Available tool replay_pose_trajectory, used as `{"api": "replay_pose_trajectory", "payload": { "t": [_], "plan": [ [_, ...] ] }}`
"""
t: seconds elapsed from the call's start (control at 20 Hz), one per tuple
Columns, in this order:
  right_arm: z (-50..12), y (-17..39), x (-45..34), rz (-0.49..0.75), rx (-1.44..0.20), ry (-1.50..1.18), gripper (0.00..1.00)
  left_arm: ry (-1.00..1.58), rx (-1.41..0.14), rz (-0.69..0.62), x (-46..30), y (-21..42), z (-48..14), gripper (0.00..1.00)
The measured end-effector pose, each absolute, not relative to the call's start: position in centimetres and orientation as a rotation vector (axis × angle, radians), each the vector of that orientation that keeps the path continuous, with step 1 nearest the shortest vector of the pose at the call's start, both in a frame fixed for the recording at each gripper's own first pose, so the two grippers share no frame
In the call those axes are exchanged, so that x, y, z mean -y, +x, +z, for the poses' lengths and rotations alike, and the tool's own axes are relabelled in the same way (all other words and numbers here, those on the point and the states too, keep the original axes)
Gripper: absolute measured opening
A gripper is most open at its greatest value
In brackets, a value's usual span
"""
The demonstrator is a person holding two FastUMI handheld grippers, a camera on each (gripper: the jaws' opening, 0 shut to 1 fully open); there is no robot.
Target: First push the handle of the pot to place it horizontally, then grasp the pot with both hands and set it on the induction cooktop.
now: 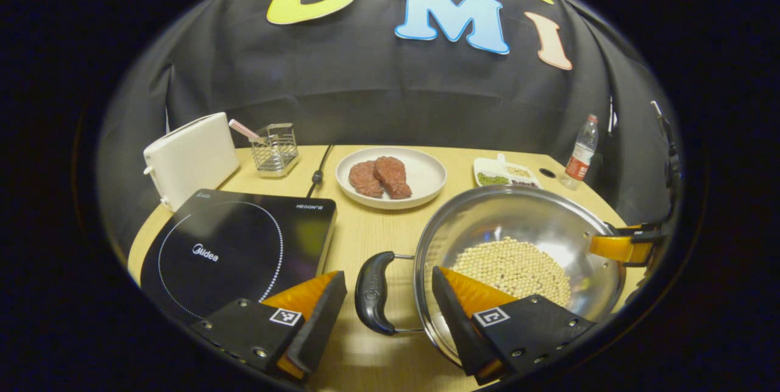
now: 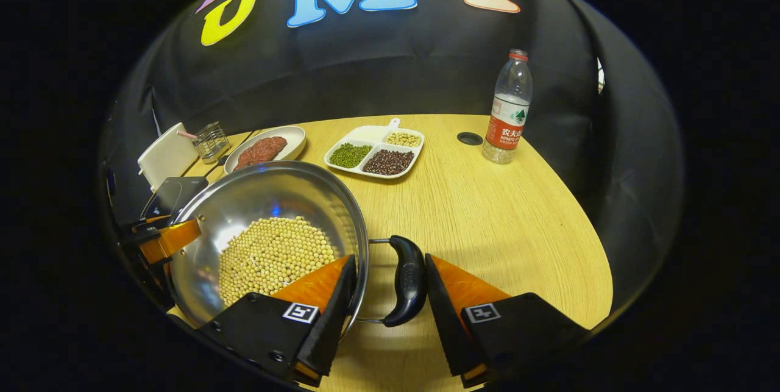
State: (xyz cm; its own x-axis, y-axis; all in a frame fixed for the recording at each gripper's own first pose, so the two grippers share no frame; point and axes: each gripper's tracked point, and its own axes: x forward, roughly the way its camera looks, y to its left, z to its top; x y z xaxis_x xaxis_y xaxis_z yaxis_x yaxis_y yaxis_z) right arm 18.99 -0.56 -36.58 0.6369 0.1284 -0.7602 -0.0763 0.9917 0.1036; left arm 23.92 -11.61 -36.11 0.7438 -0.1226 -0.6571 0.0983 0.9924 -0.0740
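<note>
A steel pot (image 1: 536, 221) holding soybeans (image 1: 515, 267) stands on the wooden table, right of the black induction cooktop (image 1: 237, 252). In the left gripper view its black side handle (image 1: 373, 291) lies between the fingers of my left gripper (image 1: 388, 275), which is open and straddles it. In the right gripper view the pot (image 2: 274, 197) has its other black handle (image 2: 406, 279) between the fingers of my open right gripper (image 2: 390, 260); the left finger overhangs the rim. Each gripper's orange finger appears across the pot in the other's view. The cooktop (image 2: 177, 188) peeks out behind the pot.
A white toaster (image 1: 189, 160), a wire rack (image 1: 274, 148) and a cable (image 1: 320, 172) sit behind the cooktop. A plate of meat (image 1: 390, 175), a divided dish of beans (image 2: 375, 151) and a water bottle (image 2: 509, 108) stand at the back. Bare table (image 2: 499, 221) lies to the right.
</note>
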Motion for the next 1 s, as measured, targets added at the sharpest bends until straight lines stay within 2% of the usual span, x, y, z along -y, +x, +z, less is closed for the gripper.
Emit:
{"api": "replay_pose_trajectory", "payload": {
  "t": [0.05, 0.15, 0.2, 0.25, 0.3, 0.35, 0.4, 0.45, 0.5, 0.75, 0.8, 0.95, 1.0],
  "plan": [
    [-36.7, 19.0, 0.5, 0.118, -0.878, 0.064, 0.7, -0.031, -0.722, -0.117, 11.6, 24.0, -36.2, 0.86],
    [-36.6, 19.0, 0.6, 0.107, -0.882, 0.075, 0.65, -0.042, -0.729, -0.128, 11.9, 23.8, -36.3, 0.72],
    [-36.6, 18.9, 0.5, 0.1, -0.884, 0.084, 0.62, -0.041, -0.726, -0.124, 12.1, 23.9, -36.3, 0.71],
    [-36.6, 18.9, 0.4, 0.1, -0.883, 0.085, 0.61, -0.033, -0.729, -0.119, 12.0, 23.8, -36.3, 0.6],
    [-36.4, 18.9, 0.5, 0.103, -0.883, 0.09, 0.61, -0.032, -0.73, -0.116, 12.0, 23.7, -36.2, 0.63],
    [-36.7, 19.1, 0.2, 0.109, -0.88, 0.091, 0.56, -0.031, -0.73, -0.113, 12.1, 23.8, -36.3, 0.66],
    [-36.4, 18.9, 0.3, 0.108, -0.883, 0.095, 0.56, -0.029, -0.737, -0.11, 12.1, 23.7, -36.3, 0.62],
    [-36.6, 19.0, 0.3, 0.107, -0.882, 0.093, 0.51, -0.022, -0.737, -0.108, 12.1, 23.8, -36.3, 0.61],
    [-36.6, 19.1, 0.2, 0.107, -0.878, 0.091, 0.51, -0.021, -0.74, -0.105, 12.2, 23.7, -36.1, 0.58],
    [-36.3, 19.1, 0.1, 0.096, -0.872, 0.084, 0.47, -0.039, -0.746, -0.101, 12.1, 23.8, -36.0, 0.57],
    [-36.1, 19.1, 0.0, 0.093, -0.863, 0.076, 0.47, -0.043, -0.746, -0.1, 11.9, 23.9, -36.0, 0.53],
    [-34.4, 18.9, -0.6, 0.077, -0.841, 0.083, 0.47, -0.043, -0.72, -0.108, 11.2, 24.2, -34.4, 0.56],
    [-33.9, 18.8, -0.8, 0.073, -0.836, 0.085, 0.47, -0.041, -0.713, -0.115, 10.9, 24.4, -33.9, 0.53]
  ]
}}
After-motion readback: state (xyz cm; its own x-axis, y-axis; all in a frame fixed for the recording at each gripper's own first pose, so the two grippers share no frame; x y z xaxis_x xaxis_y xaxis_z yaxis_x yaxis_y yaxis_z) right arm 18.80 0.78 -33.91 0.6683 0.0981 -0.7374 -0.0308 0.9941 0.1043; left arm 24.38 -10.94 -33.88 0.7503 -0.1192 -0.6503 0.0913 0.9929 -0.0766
